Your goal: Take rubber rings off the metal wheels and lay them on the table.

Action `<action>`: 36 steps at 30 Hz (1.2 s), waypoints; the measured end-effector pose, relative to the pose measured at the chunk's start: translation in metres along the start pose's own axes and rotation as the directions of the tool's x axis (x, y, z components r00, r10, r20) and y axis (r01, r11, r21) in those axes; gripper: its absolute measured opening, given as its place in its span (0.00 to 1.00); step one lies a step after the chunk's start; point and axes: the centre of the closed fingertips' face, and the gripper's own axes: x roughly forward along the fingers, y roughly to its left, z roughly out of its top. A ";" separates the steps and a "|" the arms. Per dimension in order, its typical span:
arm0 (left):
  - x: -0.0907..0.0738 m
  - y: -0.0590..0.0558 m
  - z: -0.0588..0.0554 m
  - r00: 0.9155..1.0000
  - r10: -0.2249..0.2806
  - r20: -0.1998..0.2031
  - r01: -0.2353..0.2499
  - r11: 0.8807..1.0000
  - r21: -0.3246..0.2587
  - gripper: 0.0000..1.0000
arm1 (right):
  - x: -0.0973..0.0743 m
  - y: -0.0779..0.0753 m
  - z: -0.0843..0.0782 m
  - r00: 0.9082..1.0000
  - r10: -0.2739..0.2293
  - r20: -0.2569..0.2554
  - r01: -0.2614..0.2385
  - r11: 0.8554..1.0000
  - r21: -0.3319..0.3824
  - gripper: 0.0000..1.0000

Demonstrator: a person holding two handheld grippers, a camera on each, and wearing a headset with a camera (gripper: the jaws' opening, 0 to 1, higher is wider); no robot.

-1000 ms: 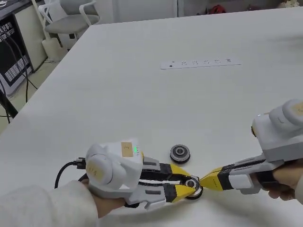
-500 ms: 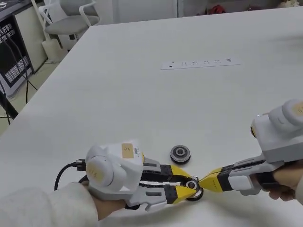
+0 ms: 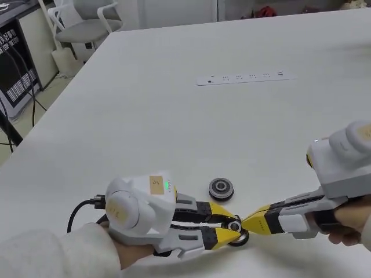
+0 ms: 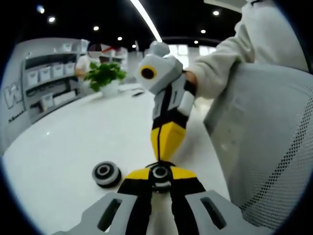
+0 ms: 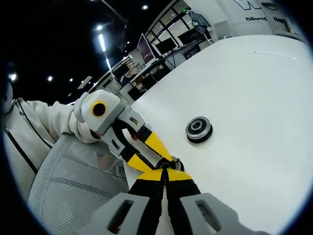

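Head view: left tongs (image 3: 231,228) clamp metal wheel (image 3: 236,225); closed right tongs (image 3: 246,222) touch it.

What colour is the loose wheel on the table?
Black outer ring, silvery-grey centre on the loose wheel; clearest in the right gripper view.

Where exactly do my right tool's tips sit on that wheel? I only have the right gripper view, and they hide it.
Observer: In the left gripper view the right tool, shut, meets the metal wheel at its far rim, off the hub.
Operator: Is the left tool squarely on it?
Observer: Yes; there the left tool clamps it from both sides, hub centred between the tips.
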 end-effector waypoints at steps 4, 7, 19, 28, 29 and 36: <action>0.000 0.001 -0.001 1.000 0.000 0.000 0.000 1.000 -0.001 0.14 | 0.000 0.003 0.003 1.000 0.013 0.010 -0.013 1.000 0.007 0.00; -0.001 0.001 -0.001 1.000 0.004 -0.001 -0.004 1.000 -0.006 0.14 | -0.001 -0.002 0.003 1.000 -0.006 0.007 0.006 1.000 0.007 0.00; 0.000 0.002 -0.001 0.999 0.003 -0.041 -0.004 1.000 -0.005 0.15 | 0.001 -0.004 0.000 1.000 -0.012 -0.001 0.012 1.000 0.023 0.00; -0.006 -0.005 -0.002 0.994 -0.033 -0.103 0.040 0.997 0.066 0.21 | 0.000 -0.003 -0.001 1.000 -0.017 -0.006 0.017 1.000 0.013 0.00; -0.008 -0.005 0.001 0.995 -0.035 -0.093 0.041 0.997 0.064 0.19 | 0.000 -0.003 -0.001 1.000 -0.019 -0.008 0.019 1.000 0.011 0.00; -0.020 0.001 0.014 0.999 -0.010 -0.051 0.012 0.999 0.031 0.27 | 0.000 -0.001 -0.002 1.000 -0.018 -0.015 0.018 1.000 -0.001 0.00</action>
